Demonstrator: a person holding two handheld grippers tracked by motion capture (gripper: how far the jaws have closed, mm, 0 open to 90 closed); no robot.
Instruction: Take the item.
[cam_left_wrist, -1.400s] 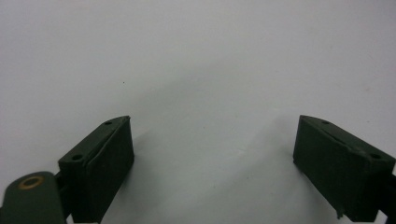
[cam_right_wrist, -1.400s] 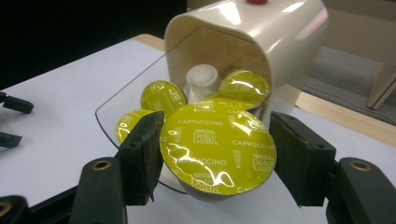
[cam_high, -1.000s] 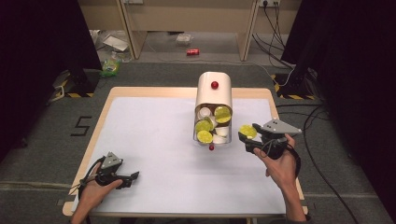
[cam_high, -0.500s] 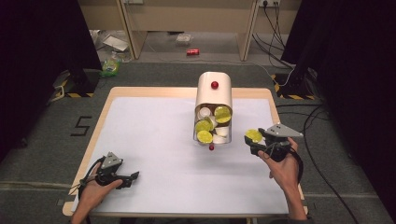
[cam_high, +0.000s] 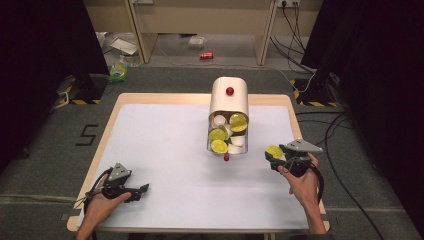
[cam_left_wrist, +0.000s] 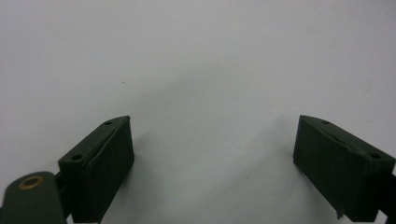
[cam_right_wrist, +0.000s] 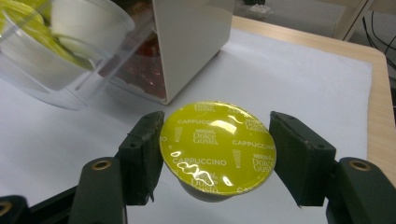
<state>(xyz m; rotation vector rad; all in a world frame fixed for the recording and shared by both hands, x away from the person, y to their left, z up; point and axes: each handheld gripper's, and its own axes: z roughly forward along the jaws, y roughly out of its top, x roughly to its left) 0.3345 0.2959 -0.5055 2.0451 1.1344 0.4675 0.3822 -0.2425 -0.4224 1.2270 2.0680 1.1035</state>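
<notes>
High view: right gripper (cam_high: 274, 154) near the table's (cam_high: 165, 145) right edge, clamped on a yellow-lidded capsule (cam_high: 274, 151), just right of the clear drawer (cam_high: 227, 140). Drawer pulled out of a cream dispenser (cam_high: 229, 97) at the table's far middle, loaded with more yellow-lidded and white capsules. Small red knob (cam_high: 226, 158) on the drawer's front, another red dot on the dispenser's top. Left gripper (cam_high: 141, 190) low at the near left corner, well apart from all of it.

Left gripper view: 2 black jaws wide apart over bare white tabletop (cam_left_wrist: 196, 70), nothing between them.

Right gripper view: capsule (cam_right_wrist: 217, 145) squeezed between the 2 pads (cam_right_wrist: 148, 154), lid up, printed "Dolce Gusto" and "Cappuccino". Held above the white surface, touching nothing else. Clear drawer (cam_right_wrist: 56, 65) and cream dispenser (cam_right_wrist: 191, 42) just behind, at upper left.
</notes>
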